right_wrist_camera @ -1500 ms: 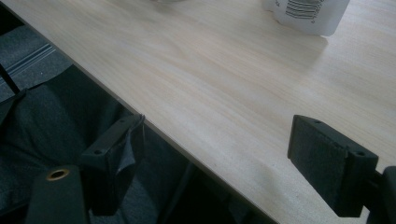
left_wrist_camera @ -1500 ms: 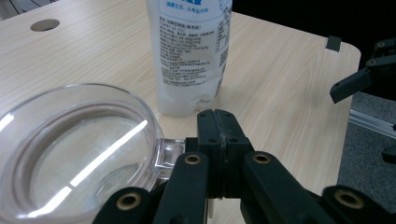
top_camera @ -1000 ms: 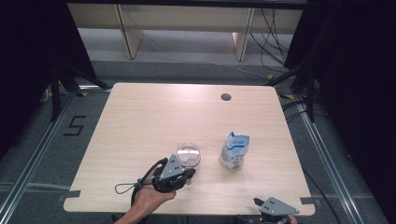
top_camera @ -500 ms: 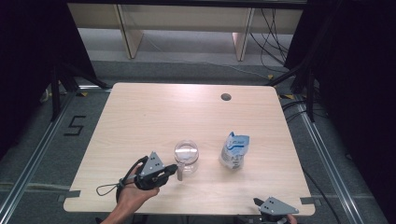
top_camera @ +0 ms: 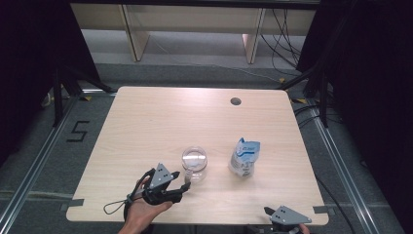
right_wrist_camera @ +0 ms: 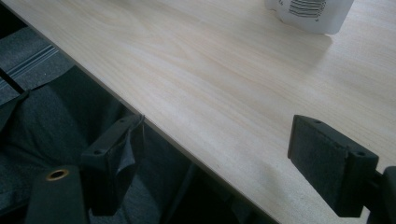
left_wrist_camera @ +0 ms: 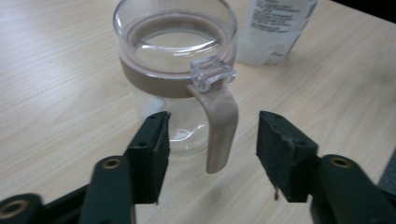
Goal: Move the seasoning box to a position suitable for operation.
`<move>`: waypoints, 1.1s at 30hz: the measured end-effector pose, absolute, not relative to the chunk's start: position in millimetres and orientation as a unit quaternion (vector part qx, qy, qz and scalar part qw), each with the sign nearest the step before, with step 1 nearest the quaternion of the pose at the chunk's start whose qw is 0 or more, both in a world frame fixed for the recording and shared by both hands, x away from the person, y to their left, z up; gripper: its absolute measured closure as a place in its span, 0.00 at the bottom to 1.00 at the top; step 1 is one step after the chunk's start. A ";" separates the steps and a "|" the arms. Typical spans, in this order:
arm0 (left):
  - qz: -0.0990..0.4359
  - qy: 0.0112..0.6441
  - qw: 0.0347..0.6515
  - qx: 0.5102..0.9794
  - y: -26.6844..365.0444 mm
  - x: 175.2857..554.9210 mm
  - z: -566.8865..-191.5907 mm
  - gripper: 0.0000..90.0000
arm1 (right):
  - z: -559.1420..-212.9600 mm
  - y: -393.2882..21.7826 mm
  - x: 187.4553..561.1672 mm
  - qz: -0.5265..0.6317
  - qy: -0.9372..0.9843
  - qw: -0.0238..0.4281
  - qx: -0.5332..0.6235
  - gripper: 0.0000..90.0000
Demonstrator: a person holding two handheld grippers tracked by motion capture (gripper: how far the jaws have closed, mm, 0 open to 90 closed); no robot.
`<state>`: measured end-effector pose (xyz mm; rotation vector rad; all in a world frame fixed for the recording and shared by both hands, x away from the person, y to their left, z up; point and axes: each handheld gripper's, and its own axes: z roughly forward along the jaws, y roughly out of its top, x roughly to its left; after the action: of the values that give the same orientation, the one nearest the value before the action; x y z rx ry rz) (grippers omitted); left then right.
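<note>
High view: the clear glass mug with a tan band and handle (top_camera: 195, 163) stands near the front edge of the light wooden counter (top_camera: 160, 117), open surface behind it. The left tool (top_camera: 184, 180) lies level beside it.

Left gripper view: the jaws have just been opening and stand apart, the mug's handle (left_wrist_camera: 218, 133) between them untouched.

Right gripper view: the right tool (right_wrist_camera: 212, 163) straddles the counter edge, jaws apart and empty.

Your left gripper (top_camera: 186, 180) lies low and nearly level in your left hand (top_camera: 141, 210), its jaws just opened and standing apart with nothing pressed between the pads. Your right gripper (top_camera: 267, 210) rests with its jaws spread wide.
</note>
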<state>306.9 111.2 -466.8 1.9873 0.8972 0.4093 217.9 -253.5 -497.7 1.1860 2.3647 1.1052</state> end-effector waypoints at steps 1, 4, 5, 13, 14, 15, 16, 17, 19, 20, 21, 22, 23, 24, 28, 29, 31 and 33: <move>0.170 0.372 0.448 0.795 108.9 308.0 -469.0 0.45 | -497.9 -253.4 218.2 0.382 0.817 0.138 0.408 0.22; 0.176 0.383 0.442 0.792 104.8 311.0 -474.6 0.39 | -497.7 -253.5 218.1 0.382 0.817 0.139 0.408 0.22; 0.176 0.383 0.442 0.792 104.8 311.0 -474.6 0.38 | -497.7 -253.5 218.1 0.382 0.817 0.139 0.408 0.22; 0.202 0.392 0.435 0.785 97.0 317.2 -481.0 0.35 | -497.8 -253.4 218.2 0.384 0.818 0.142 0.404 0.22; 0.207 0.398 0.442 0.776 95.2 317.4 -481.7 0.37 | -497.6 -253.5 218.0 0.383 0.818 0.144 0.404 0.22; 0.207 0.398 0.442 0.776 95.2 317.4 -481.7 0.38 | -497.6 -253.5 218.0 0.383 0.818 0.144 0.404 0.22; 0.209 0.397 0.442 0.777 95.7 318.5 -481.6 0.38 | -497.5 -253.5 218.0 0.383 0.818 0.144 0.404 0.22; 0.215 0.395 0.443 0.775 97.6 319.2 -481.7 0.40 | -497.4 -253.4 217.7 0.383 0.817 0.138 0.407 0.22; 0.223 0.397 0.441 0.773 101.6 320.0 -481.6 0.43 | -497.2 -253.5 217.5 0.383 0.817 0.137 0.409 0.22; 0.226 0.398 0.441 0.772 104.2 320.8 -481.6 0.45 | -497.2 -253.5 217.5 0.383 0.817 0.136 0.409 0.22; 0.227 0.402 0.442 0.769 106.5 321.9 -482.1 0.45 | -497.2 -253.4 217.5 0.383 0.817 0.137 0.409 0.22; 0.230 0.403 0.443 0.767 108.5 323.5 -482.4 0.47 | -497.5 -253.5 218.0 0.384 0.818 0.140 0.404 0.22; 0.233 0.404 0.441 0.767 110.1 324.7 -482.6 0.48 | -497.5 -253.4 218.0 0.383 0.818 0.144 0.404 0.22; 0.233 0.407 0.445 0.763 109.8 325.9 -483.6 0.50 | -497.6 -252.9 218.0 0.383 0.818 0.136 0.406 0.22; 0.225 0.391 0.448 0.772 106.7 328.8 -484.6 0.61 | -497.7 -252.7 218.2 0.383 0.819 0.136 0.405 0.22; 0.224 0.389 0.449 0.773 106.0 328.2 -484.4 0.66 | -497.7 -252.7 218.2 0.383 0.819 0.136 0.405 0.22; 0.223 0.382 0.450 0.776 106.1 328.1 -484.5 0.78 | -497.8 -252.9 218.1 0.384 0.818 0.136 0.406 0.22; 0.216 0.378 0.454 0.777 107.7 328.8 -484.7 0.80 | -497.5 -253.7 218.2 0.384 0.818 0.144 0.403 0.22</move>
<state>328.8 107.7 -484.7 1.9188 0.9335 0.5331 218.2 -253.7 -497.5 1.1606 2.3583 1.1061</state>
